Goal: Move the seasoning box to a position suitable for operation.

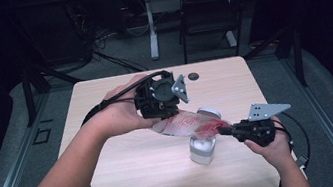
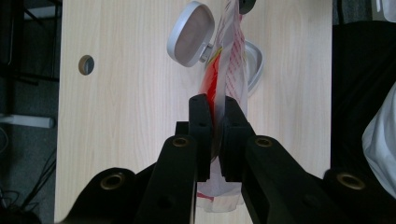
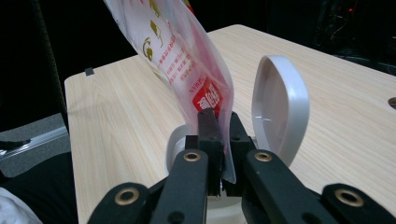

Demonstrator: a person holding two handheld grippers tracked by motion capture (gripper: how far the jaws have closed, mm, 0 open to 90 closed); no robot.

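- a clear plastic bag (image 1: 187,122) with red printing is held in the air between the two grippers, stretched over the middle of the table (image 1: 118,182), a little toward its right edge.
- in the high view the bag slopes from the left gripper (image 1: 170,115) down to the right gripper (image 1: 226,129).
- the left gripper is clenched on one end of the bag; in the left gripper view its jaws pinch the plastic (image 2: 224,88) between them, and a crumpled bit of bag hangs out below the pads.
- the right gripper (image 3: 219,135) grasps the other end; in the right gripper view the bag (image 3: 187,60) rises from between its closed jaws, with red and gold print on it.
- right under the bag stands a small white container (image 1: 202,149) on the table, near the right gripper, closer to the front edge than to the far edge.
- its round hinged lid (image 3: 280,105) stands open and upright, just beside the bag; in the left gripper view the lid (image 2: 189,35) is a grey oval next to the container's rim (image 2: 256,70).
- the person's left hand (image 1: 117,116) wraps the left gripper, the right hand (image 1: 274,147) holds the right gripper near the table's right edge.
- a small round hole (image 1: 193,76) sits in the table near its far edge.
- beyond the table, a dark chair (image 1: 207,11) stands on the floor.
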